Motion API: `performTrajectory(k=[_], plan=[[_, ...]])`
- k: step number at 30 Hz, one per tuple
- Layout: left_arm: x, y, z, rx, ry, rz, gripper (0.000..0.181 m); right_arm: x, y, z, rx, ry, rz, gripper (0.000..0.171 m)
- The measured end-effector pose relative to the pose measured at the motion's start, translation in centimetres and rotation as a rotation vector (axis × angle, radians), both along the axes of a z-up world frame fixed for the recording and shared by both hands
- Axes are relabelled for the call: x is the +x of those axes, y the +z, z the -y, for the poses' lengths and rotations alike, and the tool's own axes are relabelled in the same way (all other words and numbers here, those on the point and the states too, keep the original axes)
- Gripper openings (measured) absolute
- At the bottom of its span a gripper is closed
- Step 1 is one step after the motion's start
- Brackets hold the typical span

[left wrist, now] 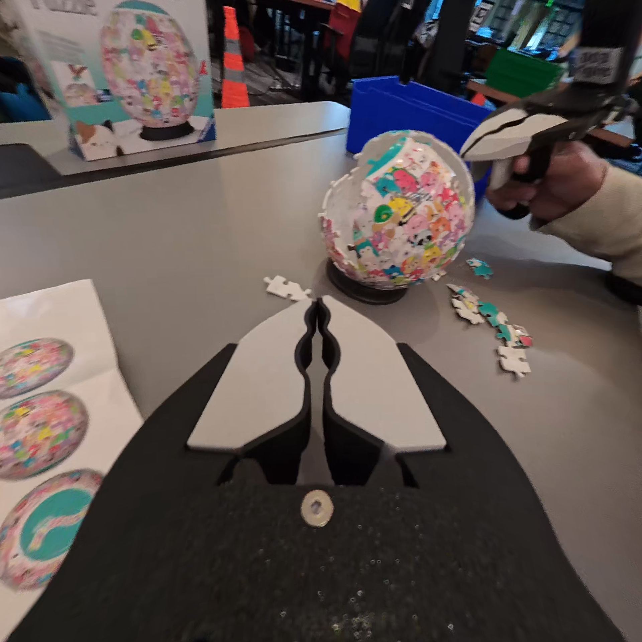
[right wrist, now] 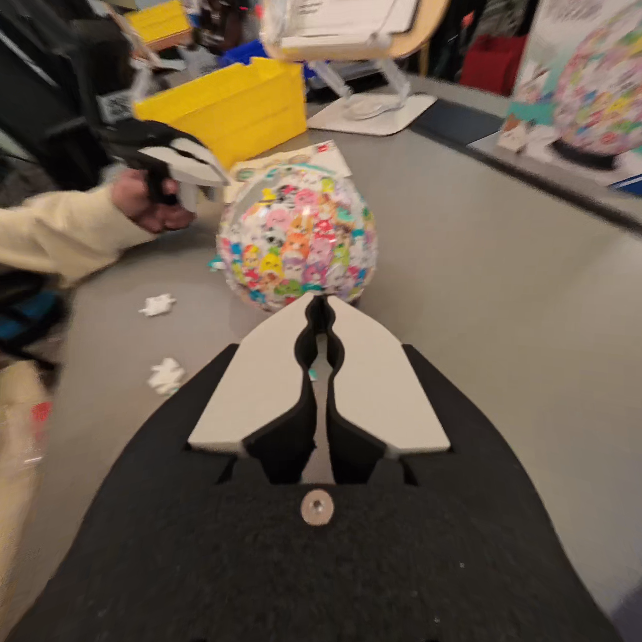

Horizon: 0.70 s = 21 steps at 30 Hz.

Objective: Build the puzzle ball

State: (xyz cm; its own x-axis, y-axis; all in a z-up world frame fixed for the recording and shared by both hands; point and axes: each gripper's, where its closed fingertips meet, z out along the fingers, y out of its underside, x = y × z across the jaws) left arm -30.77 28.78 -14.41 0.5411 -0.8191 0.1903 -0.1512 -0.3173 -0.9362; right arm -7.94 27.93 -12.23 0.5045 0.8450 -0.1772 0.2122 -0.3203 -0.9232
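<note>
Behind the puzzle ball [left wrist: 399,215], a picture-printed puzzle box [left wrist: 139,76] stands upright.

A grey worktop [left wrist: 194,236] is seen carrying a dark round stand [left wrist: 364,288], on which the partly built puzzle ball [left wrist: 399,215] is seated. A white loose piece [left wrist: 286,288] lies just beside the stand, and a string of joined pieces [left wrist: 490,319] lies near it. A printed instruction sheet [left wrist: 52,399] is laid flat at one edge. A blue bin [left wrist: 410,111] is set behind the ball.
</note>
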Motion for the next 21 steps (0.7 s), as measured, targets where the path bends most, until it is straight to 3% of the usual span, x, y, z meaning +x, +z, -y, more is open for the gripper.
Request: performTrajectory(k=[2, 5, 10, 13, 18, 21], plan=[[-0.8, -0.2, -0.6, 0.016, 0.046, 0.014, 0.0, 1.3, 0.2, -1.5, 0.107, -0.071, 0.088, 0.0], [-1.6, 0.5, -0.8, 0.029, 0.076, 0.051, 0.0, 1.3, 1.1, -2.3, 0.061, -0.056, -0.056, 0.0], [-2.1, 2.2, 0.4, 0.071, 0.065, 0.068, 0.0, 0.9, 2.2, -2.2, 0.048, -0.025, -0.116, 0.0], [-1.8, 2.4, 1.5, 0.074, 0.029, 0.077, 0.0, 0.3, 2.1, -0.2, 0.058, 0.03, -0.133, 0.0], [-1.0, 0.9, 2.9, 0.058, -0.051, 0.091, 0.0, -0.7, -1.7, 5.0, 0.019, 0.12, 0.065, 0.0], [-1.4, 1.1, 2.4, 0.097, -0.047, 0.093, 0.0, -1.4, -4.9, 8.7, -0.11, 0.14, 0.165, 0.0]])
